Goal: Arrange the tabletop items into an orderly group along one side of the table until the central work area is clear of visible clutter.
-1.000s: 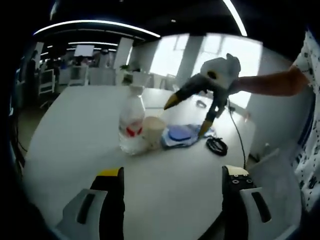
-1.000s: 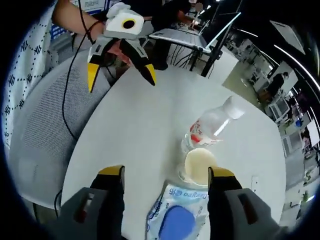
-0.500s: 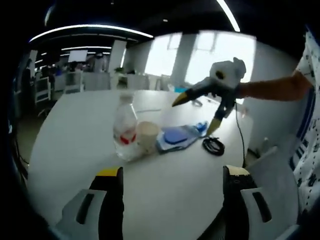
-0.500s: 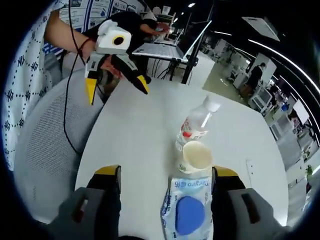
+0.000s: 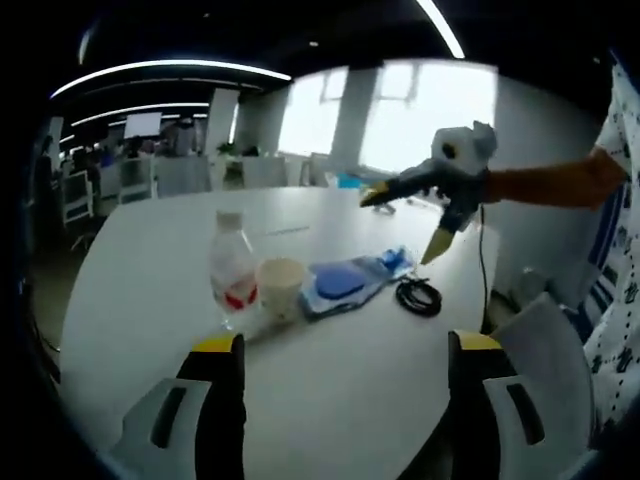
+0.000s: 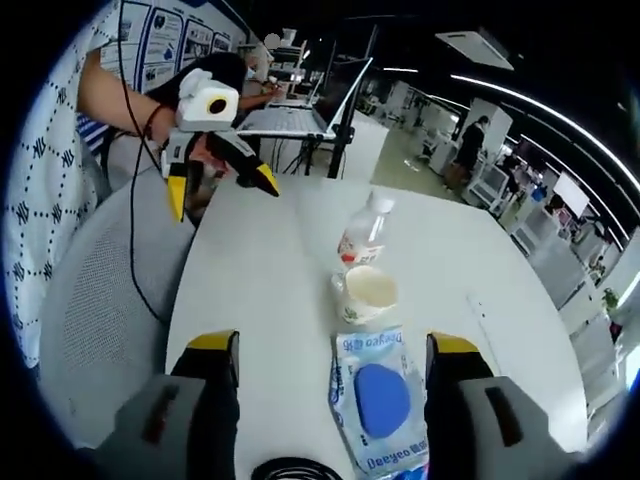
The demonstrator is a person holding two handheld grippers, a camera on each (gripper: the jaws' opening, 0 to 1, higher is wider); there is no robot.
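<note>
Now my left gripper and right gripper both hover spread wide, holding nothing. Ahead on the white table, the bottle, paper cup and wipes pack touch in a row, with a black cable beside.

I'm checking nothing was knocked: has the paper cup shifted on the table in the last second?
No. In the right gripper view the paper cup sits between the water bottle and wipes pack, exactly as before; only the camera pulled back.

Bottle, cup, wipes pack in line, perhaps touching, on table
</note>
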